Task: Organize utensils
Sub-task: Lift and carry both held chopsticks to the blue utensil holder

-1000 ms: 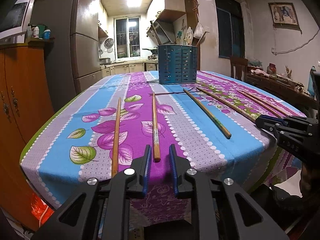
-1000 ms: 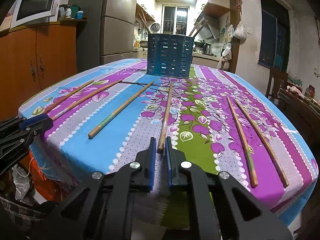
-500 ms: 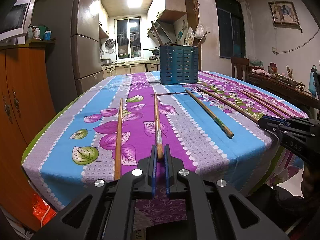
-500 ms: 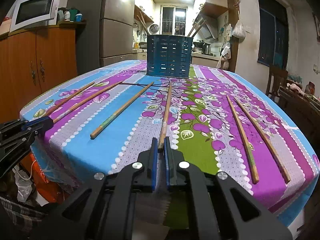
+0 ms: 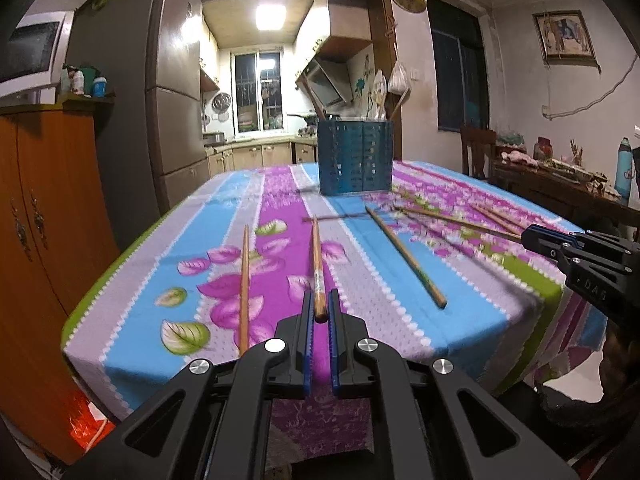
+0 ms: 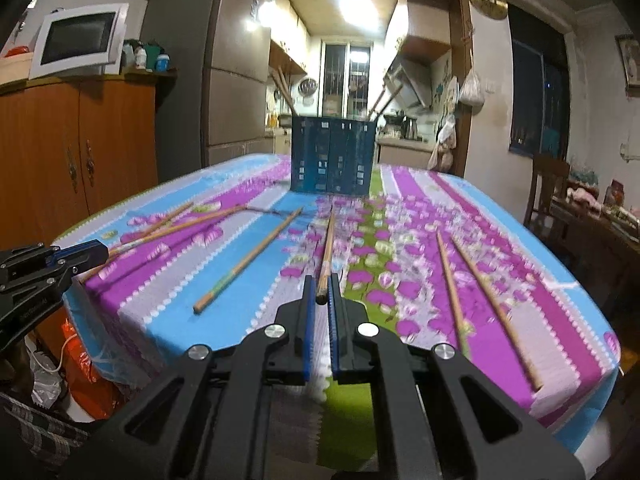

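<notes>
Left tool (image 5: pixel 320 312) is clamped on the near end of a chopstick (image 5: pixel 317 264); a second chopstick (image 5: pixel 244 284) lies just left of it on the worktop (image 5: pixel 132 320). Right tool (image 6: pixel 320 294) pinches another chopstick (image 6: pixel 327 248) by its near end, two more chopsticks (image 6: pixel 472 292) lying to its right. Blue utensil basket (image 6: pixel 334 156) stands at the far end of the worktop, a few sticks in it.

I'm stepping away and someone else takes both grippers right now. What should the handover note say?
Left gripper: shut on the near end of a chopstick.
Right gripper: shut on the near end of another chopstick.
Blue holder stands at the far end of the table, with a few sticks already in it.
Left to do: put both held chopsticks in the holder, then the four loose ones: one left of the left gripper, one between the grippers, two on the right.
</notes>
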A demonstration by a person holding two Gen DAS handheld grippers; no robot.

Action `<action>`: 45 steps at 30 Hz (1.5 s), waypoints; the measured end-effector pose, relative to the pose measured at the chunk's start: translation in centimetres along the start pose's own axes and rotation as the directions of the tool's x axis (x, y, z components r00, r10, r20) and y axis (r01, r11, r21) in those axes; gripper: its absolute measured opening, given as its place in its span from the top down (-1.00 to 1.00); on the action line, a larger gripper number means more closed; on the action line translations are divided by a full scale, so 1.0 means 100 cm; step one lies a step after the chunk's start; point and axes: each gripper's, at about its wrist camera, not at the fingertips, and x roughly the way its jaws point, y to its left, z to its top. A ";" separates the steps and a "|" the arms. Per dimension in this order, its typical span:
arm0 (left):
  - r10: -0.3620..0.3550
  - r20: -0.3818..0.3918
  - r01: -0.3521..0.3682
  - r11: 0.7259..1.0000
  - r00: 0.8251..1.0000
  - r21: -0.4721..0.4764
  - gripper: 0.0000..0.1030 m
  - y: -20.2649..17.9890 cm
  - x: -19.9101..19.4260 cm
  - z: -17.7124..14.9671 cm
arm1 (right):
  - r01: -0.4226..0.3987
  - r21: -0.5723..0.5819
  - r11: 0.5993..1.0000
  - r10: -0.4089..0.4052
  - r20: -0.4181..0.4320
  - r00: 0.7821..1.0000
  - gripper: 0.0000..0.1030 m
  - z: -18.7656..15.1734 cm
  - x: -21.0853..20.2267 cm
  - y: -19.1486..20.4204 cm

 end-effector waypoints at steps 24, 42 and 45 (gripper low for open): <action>-0.017 0.214 0.025 0.999 0.977 -0.031 0.85 0.014 -0.031 0.124 | -0.018 -0.060 0.998 0.032 0.236 0.971 0.91 0.082 -0.027 -0.022; -0.072 0.243 0.072 0.997 0.967 0.007 0.85 0.015 0.001 0.183 | -0.105 -0.027 0.994 0.108 0.244 0.964 0.91 0.141 0.001 -0.045; -0.076 0.256 0.075 0.997 0.964 0.017 0.85 0.014 0.003 0.191 | -0.128 -0.006 0.992 0.126 0.237 0.963 0.91 0.148 0.006 -0.052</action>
